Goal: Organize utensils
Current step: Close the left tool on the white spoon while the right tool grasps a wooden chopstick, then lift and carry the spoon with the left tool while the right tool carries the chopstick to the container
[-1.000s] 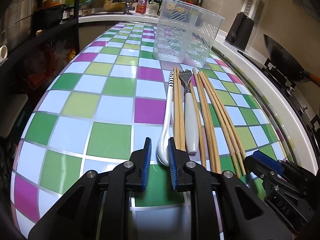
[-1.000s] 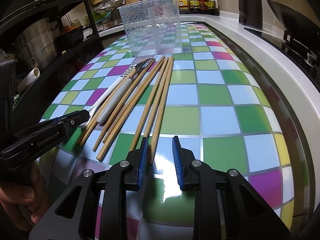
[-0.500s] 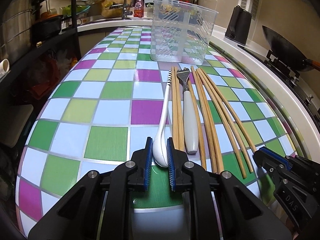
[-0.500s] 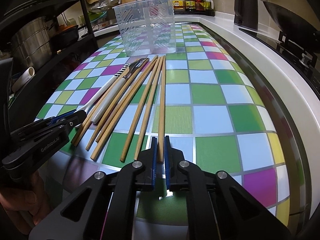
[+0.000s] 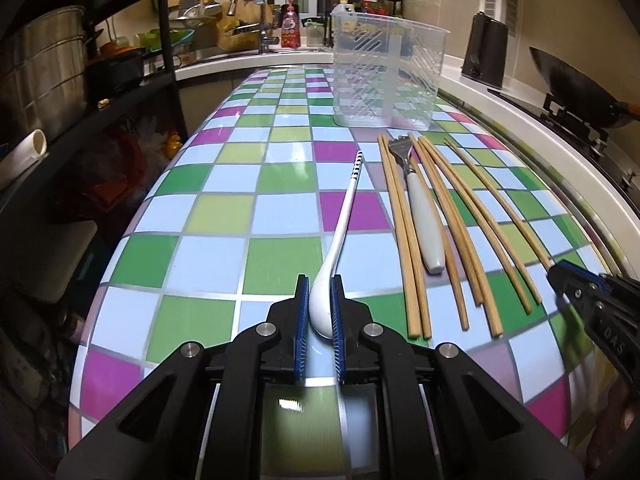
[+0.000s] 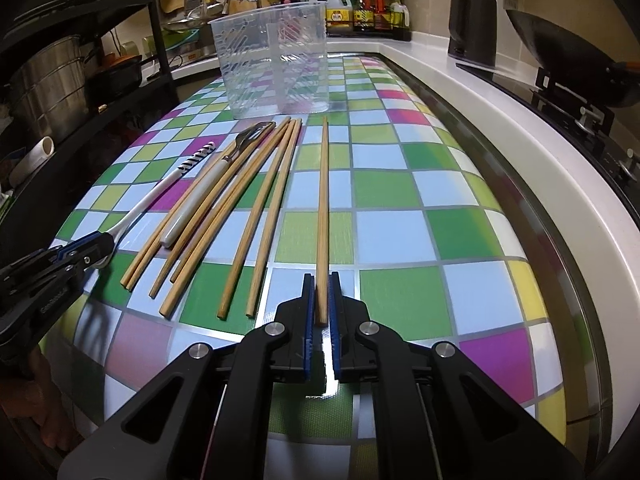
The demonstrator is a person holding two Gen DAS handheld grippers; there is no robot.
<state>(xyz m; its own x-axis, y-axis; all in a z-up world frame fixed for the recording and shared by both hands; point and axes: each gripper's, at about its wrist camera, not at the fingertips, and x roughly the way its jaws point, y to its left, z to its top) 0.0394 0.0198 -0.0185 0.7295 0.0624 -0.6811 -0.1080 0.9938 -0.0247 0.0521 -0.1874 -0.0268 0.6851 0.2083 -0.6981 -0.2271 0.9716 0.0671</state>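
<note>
My left gripper (image 5: 321, 304) is shut on the bowl of a white spoon (image 5: 340, 232) with a striped handle tip, which is raised and angled away from the other utensils. My right gripper (image 6: 321, 300) is shut on one end of a wooden chopstick (image 6: 322, 208), held apart from the rest. Several more chopsticks (image 6: 256, 216) and a white-handled fork (image 5: 424, 220) lie side by side on the checkered table (image 5: 280, 208). A clear plastic divided utensil holder (image 5: 384, 76) stands upright at the far end; it also shows in the right wrist view (image 6: 276, 60).
A black metal shelf rack with steel pots (image 5: 44, 80) stands along the left. A white counter edge (image 6: 520, 128), a black kettle (image 6: 472, 28) and a wok (image 6: 568, 64) are on the right. A sink and bottles are behind the holder.
Both grippers closed, the left on the spoon's bowl and the right on a chopstick. The spoon swung left away from the row, and the held chopstick moved right, apart from the others.
</note>
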